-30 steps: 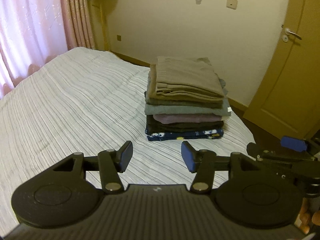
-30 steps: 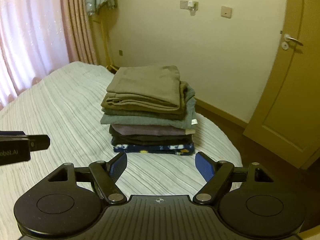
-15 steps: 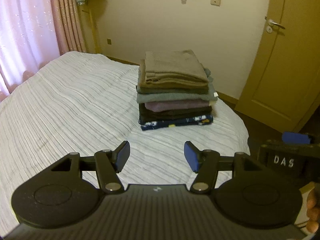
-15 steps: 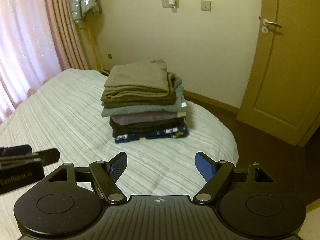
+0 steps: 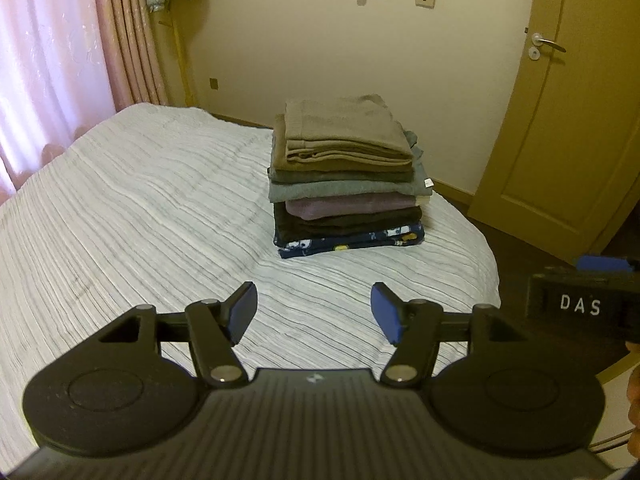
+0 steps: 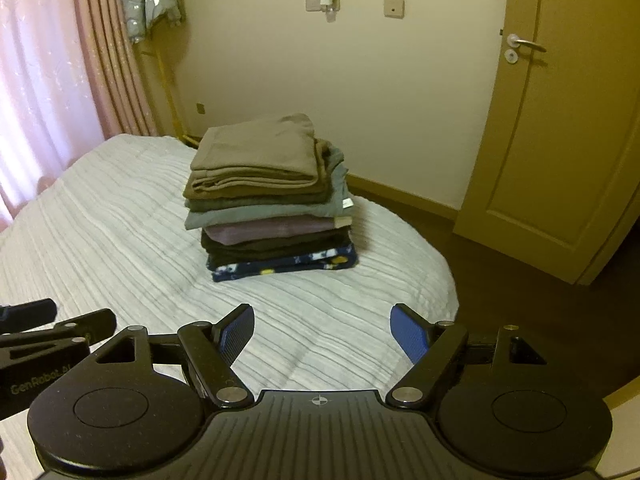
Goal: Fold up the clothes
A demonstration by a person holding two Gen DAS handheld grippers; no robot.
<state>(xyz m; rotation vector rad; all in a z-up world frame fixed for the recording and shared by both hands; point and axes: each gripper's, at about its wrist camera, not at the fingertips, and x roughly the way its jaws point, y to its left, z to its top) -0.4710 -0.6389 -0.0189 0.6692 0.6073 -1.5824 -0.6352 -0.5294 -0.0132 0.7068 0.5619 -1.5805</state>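
Stack of folded clothes [image 5: 346, 176] on bed [image 5: 140, 208], lower layers half hidden; left gripper [image 5: 313, 312] and right gripper [image 6: 322, 334] spread wide, the left's jaws just opened further, nothing gripped.

Stack of folded clothes [image 6: 270, 196] on a white ribbed bedspread [image 6: 120, 248], seen past a black two-finger gripper with blue pads [image 6: 322, 334].

The right gripper's jaws stand wide apart with nothing between them, above the bed's near edge. The pile sits near the bed's far right corner: a tan garment on top, then olive, grey-green, mauve and black layers, and a navy printed piece at the bottom. The other black gripper [image 6: 44, 332] juts in at the left edge. Pink curtains [image 6: 60, 60] hang left; a yellow-brown door [image 6: 560, 140] stands right.
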